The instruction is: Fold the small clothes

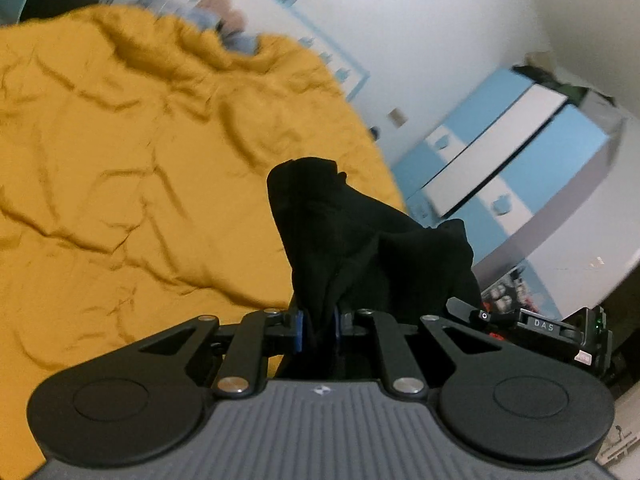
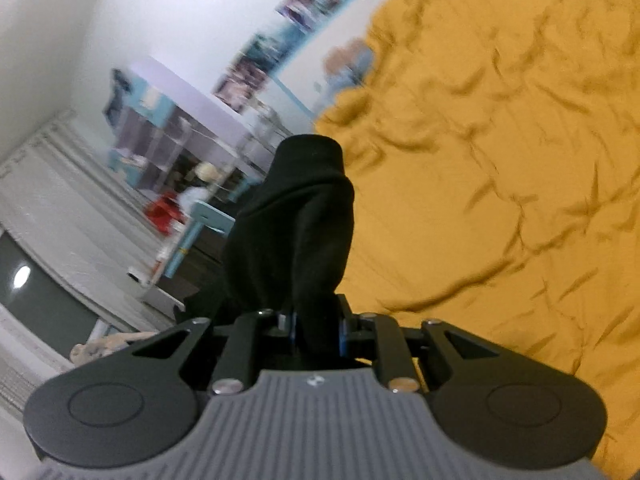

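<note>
A small black garment [image 1: 360, 236] is held up in the air above a bed with a wrinkled mustard-yellow cover [image 1: 120, 168]. My left gripper [image 1: 319, 330] is shut on one part of the black cloth, which bunches up in front of its fingers. My right gripper [image 2: 316, 330] is shut on another part of the same black garment [image 2: 296, 220], which stands up in a thick fold before it. The yellow cover [image 2: 500, 184] fills the right of the right wrist view. The fingertips of both grippers are hidden by cloth.
A blue and white drawer unit [image 1: 512, 152] stands by the white wall at the right of the left wrist view. The other gripper's body [image 1: 552, 328] shows at the lower right there. Shelves [image 2: 168, 136], a radiator and posters line the wall in the right wrist view.
</note>
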`<state>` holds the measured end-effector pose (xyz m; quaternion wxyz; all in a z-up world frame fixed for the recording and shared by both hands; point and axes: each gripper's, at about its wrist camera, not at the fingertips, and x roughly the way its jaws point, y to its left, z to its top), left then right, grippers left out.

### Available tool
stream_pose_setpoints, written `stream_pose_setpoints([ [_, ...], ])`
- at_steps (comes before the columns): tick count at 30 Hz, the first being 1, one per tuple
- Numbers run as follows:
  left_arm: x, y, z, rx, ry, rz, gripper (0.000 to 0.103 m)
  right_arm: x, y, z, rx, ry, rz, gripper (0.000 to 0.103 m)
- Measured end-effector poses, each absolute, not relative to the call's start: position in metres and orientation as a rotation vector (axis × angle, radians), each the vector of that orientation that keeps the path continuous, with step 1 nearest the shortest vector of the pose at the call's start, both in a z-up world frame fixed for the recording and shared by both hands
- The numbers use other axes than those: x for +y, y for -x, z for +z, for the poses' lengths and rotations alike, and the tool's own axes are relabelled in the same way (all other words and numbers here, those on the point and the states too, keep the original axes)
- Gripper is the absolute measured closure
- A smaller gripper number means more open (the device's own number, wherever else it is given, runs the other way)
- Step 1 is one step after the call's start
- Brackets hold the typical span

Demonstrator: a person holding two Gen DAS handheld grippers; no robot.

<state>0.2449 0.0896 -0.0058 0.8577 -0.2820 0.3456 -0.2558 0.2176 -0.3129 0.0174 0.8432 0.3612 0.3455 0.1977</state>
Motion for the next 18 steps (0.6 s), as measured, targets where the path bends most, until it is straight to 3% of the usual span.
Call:
stream_pose_setpoints([
  [13,0.099,-0.338,-0.119,1.022,0.579,-0.490,0.088,-0.299,-0.333,-0.097,0.956,-0.725,0.269,0.090],
  [18,0.108,-0.348,-0.148,1.081,0.587,-0.482,0.083,-0.300,-0.356,-0.138,1.020,-0.735,0.222,0.090],
])
